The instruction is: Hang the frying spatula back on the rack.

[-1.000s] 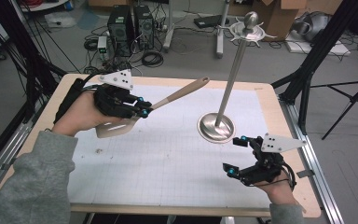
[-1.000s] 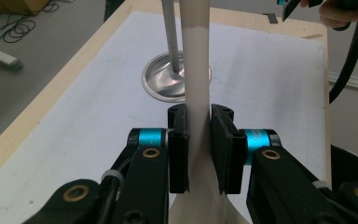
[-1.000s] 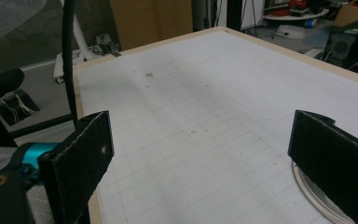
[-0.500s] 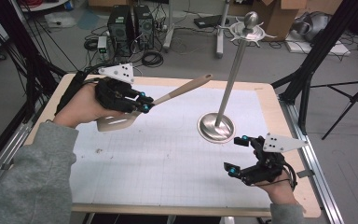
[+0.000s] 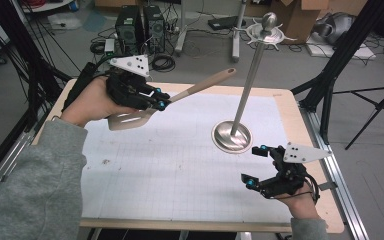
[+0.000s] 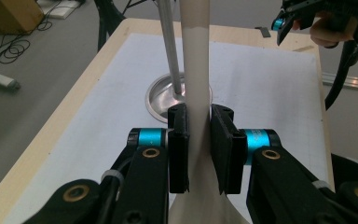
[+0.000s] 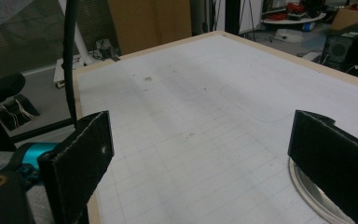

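Observation:
A beige slotted spatula (image 5: 180, 97) hangs above the table's far left, its handle tilted up towards the metal stand (image 5: 247, 75). My left gripper (image 5: 161, 102) is shut on the spatula neck (image 6: 198, 135); the blade (image 5: 127, 120) sticks out below the hand. The stand's round base (image 5: 232, 136) sits right of centre, its pole rising to a hooked top (image 5: 267, 32). Both show in the left gripper view, the base (image 6: 161, 95) just behind the handle. My right gripper (image 5: 258, 166) rests near the front right, open, with nothing between its jaws (image 7: 200, 158).
The wooden table (image 5: 305, 130) carries a white grid mat (image 5: 170, 165). Tripod legs (image 5: 375, 107), computer towers (image 5: 140, 25) and cables stand on the floor behind and beside it. The mat's middle and front lie bare.
My left gripper has lifted the spatula up and slightly toward the far side; the handle tip now points higher, nearer the pole. The right gripper has stayed put.

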`<move>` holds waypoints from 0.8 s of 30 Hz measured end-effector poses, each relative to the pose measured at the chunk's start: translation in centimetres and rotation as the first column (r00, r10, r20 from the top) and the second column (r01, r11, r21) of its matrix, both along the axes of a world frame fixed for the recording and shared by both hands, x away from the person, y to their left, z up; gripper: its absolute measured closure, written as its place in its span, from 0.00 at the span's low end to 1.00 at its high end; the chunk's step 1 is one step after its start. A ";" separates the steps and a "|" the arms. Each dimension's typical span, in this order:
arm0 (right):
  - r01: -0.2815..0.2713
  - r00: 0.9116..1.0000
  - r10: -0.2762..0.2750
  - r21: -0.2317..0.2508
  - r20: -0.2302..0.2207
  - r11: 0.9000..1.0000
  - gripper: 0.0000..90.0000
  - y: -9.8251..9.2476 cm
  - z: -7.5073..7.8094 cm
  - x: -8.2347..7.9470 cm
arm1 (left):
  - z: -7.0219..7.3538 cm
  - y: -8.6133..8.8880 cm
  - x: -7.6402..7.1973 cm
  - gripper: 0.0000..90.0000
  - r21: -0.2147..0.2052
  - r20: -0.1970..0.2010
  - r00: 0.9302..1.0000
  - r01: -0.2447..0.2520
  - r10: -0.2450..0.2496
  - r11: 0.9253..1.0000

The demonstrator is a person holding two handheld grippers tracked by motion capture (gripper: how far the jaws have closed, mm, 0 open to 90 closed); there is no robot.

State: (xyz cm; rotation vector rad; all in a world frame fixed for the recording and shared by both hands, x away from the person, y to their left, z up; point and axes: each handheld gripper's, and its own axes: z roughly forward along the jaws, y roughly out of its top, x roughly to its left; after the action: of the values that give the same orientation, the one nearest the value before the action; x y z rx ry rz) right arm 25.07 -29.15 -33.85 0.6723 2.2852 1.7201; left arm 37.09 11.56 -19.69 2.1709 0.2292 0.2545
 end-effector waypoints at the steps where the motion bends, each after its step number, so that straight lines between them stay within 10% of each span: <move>1: 0.000 1.000 0.000 0.001 0.001 1.000 0.06 0.0 0.0 0.0 | 0.1 0.0 0.0 0.86 -0.003 -0.003 1.000 -0.003 0.003 1.000; 24: -0.004 1.000 0.004 0.004 -0.001 1.000 0.06 0.0 0.0 -0.1 | 2.8 0.4 0.2 0.86 -0.080 0.027 0.999 -0.030 0.032 0.996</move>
State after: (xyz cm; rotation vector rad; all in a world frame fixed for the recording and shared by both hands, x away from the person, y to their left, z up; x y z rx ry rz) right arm 24.98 -29.15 -33.83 0.6694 2.2863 1.7269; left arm 37.28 11.94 -16.85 2.0848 0.2530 0.2883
